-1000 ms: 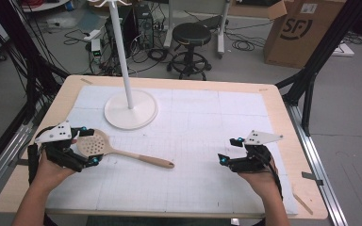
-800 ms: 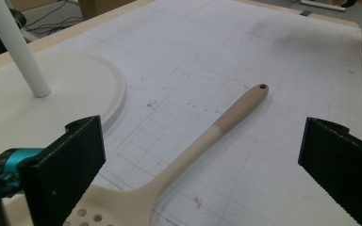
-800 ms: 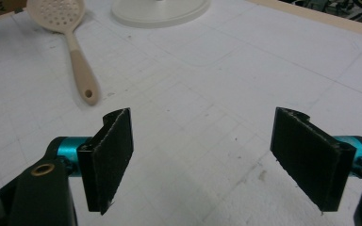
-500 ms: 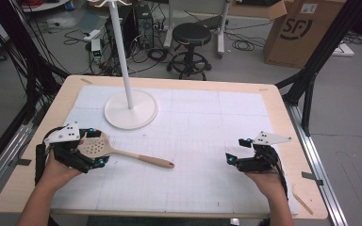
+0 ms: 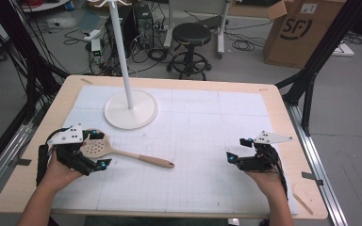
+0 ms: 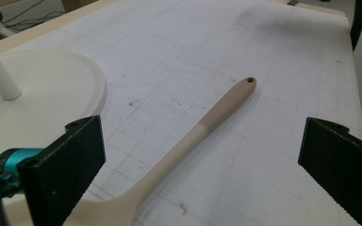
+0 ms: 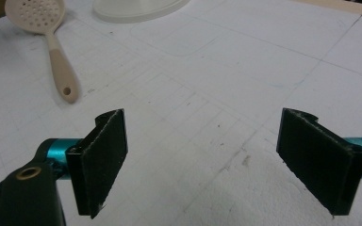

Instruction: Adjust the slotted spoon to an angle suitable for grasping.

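Slotted spoon [image 5: 118,151]: cream perforated head, tan handle (two-tone). Mat [image 5: 202,136]: white, faint grid. Stand [image 5: 130,108]: white.

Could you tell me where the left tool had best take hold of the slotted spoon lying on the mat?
Probably the handle's neck, just past the perforated head. The slotted spoon lies flat, its handle running straight away between the open left tool. Come down from above, one pad each side of the thin shaft; the broad head is too wide.
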The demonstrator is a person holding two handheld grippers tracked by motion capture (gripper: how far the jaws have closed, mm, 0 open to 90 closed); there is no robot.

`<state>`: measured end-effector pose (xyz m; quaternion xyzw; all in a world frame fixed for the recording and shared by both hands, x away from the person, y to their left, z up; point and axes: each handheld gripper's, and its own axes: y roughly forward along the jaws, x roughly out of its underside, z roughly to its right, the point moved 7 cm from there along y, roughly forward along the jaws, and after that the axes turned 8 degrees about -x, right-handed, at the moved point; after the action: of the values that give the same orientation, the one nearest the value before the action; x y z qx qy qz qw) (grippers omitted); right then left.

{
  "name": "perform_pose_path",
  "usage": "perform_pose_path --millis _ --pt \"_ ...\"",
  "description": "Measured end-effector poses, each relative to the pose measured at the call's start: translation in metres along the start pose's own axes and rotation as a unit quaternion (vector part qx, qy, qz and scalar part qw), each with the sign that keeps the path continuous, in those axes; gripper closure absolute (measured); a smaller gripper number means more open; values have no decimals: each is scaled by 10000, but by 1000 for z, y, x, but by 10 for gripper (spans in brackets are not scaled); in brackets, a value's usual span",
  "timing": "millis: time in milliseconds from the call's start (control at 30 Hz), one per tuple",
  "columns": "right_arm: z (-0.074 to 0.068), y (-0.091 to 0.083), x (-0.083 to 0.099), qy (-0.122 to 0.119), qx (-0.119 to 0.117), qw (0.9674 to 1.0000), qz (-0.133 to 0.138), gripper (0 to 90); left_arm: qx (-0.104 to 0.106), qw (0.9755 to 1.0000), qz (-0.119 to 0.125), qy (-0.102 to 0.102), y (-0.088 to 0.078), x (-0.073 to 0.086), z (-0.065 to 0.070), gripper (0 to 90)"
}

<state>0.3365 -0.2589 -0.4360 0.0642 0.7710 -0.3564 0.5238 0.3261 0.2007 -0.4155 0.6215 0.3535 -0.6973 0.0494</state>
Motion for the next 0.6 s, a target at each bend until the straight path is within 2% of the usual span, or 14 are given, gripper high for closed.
perform_pose_path --millis 167,300,400,500,600 --pt "1 -1 0 15 -18 10000 -4 157 -23 9999 38 -94 0 -1 -4 17" --pt "4 -2 2 57 5 10000 -3 157 -25 9999 -61 -81 6 -1 -5 17" --pt "4 -3 5 84 -7 10000 -14 157 -67 9998 -171 -29 10 -1 -3 17" --pt "5 -3 9 29 -8 9999 -112 157 -160 9987 -430 211 22 -4 6 17" --pt "6 -5 11 77 3 9999 -140 157 -163 9977 -608 246 35 -8 13 17"
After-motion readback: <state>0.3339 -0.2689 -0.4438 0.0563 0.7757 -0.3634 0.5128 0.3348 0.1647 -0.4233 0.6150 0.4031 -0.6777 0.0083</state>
